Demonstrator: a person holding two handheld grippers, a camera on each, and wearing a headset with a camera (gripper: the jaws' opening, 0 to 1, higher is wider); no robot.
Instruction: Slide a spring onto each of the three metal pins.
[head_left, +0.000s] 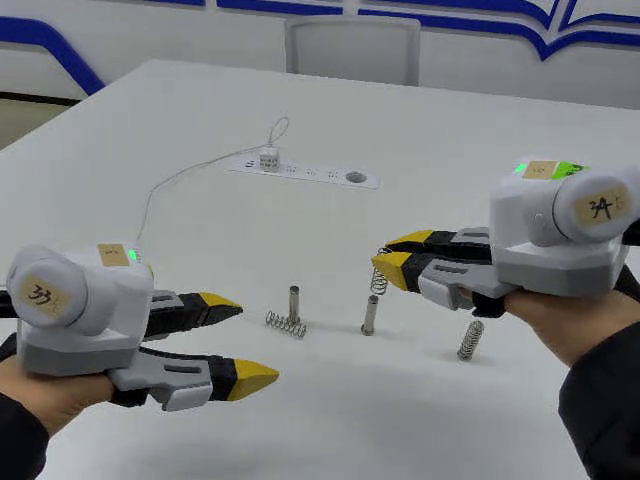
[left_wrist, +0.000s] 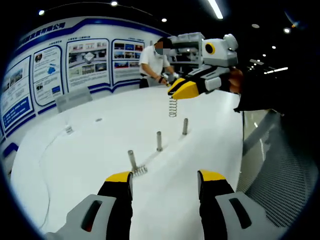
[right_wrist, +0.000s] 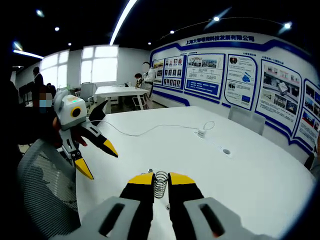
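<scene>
Two pins bare: near pin (head_left: 294, 303), mid pin (head_left: 370, 314). Far spring (head_left: 470, 340) prob. sits on 3rd pin (left_wrist: 185, 126) already. R gripper (head_left: 385, 258) pinches held spring (head_left: 378, 283) just above mid pin; L gripper (head_left: 258, 342) spread, empty. Loose spring (head_left: 285, 323) lies beside near pin.

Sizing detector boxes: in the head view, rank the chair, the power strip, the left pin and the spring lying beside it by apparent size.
1. chair, largest, though it is farthest from the camera.
2. power strip.
3. left pin and lying spring: they look about alike in length, so not ranked.
</scene>
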